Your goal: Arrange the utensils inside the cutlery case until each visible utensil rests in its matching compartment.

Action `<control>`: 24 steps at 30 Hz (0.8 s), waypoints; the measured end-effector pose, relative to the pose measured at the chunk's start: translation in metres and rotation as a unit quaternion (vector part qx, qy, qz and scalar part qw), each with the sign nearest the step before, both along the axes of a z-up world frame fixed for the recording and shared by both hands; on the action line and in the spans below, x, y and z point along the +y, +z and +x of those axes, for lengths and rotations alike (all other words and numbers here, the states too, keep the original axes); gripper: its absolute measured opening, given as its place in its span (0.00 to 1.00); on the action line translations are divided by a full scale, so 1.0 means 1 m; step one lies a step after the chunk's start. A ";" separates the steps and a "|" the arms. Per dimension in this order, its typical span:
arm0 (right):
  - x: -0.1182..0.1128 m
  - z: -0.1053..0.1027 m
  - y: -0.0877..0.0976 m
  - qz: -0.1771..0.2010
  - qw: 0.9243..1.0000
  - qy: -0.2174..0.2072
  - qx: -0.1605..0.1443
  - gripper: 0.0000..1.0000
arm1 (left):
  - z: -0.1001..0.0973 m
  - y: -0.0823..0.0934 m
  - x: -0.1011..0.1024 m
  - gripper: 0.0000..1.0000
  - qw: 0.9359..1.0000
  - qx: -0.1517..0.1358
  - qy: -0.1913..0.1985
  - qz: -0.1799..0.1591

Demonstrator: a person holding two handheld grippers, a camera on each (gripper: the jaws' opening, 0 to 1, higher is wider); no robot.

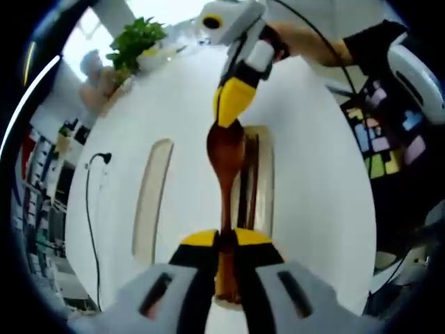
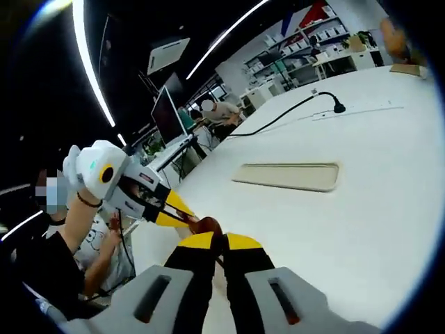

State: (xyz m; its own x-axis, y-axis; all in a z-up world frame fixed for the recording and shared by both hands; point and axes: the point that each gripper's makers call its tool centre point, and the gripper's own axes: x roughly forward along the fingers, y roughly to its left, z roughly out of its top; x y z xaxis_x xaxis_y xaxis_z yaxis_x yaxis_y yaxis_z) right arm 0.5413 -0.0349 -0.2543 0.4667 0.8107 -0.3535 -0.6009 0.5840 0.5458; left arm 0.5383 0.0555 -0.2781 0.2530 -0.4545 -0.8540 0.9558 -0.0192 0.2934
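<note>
Two tools clamp wooden spoon | left tool handle | right tool bowl

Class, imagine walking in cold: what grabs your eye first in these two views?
A dark brown wooden spoon held over the white table, its handle clamped in the left gripper and its bowl pinched by the right gripper. Beside it lies a long beige cutlery-case lid.

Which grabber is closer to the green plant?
Right. The right gripper holds the wooden spoon's bowl end, on the plant's side. The left gripper clamps the handle, farther back.
</note>
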 end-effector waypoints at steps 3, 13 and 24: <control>0.003 -0.005 -0.005 -0.005 1.000 0.003 -0.002 0.02 | -0.004 -0.005 0.002 0.07 1.000 0.003 -0.005 0.002; 0.009 -0.012 -0.019 -0.029 0.999 0.017 -0.030 0.03 | -0.003 -0.024 0.005 0.07 1.000 0.022 -0.006 0.007; 0.005 -0.021 -0.028 -0.058 0.996 0.038 -0.058 0.04 | -0.002 -0.028 -0.001 0.08 1.000 0.023 -0.005 0.004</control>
State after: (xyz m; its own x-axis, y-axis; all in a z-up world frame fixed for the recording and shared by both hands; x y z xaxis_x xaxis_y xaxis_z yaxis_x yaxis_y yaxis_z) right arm 0.5207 -0.0301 -0.2818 0.4486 0.8022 -0.3941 -0.7004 0.5894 0.4025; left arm 0.5363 0.0550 -0.3066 0.2078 -0.4498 -0.8686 0.9682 -0.0319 0.2481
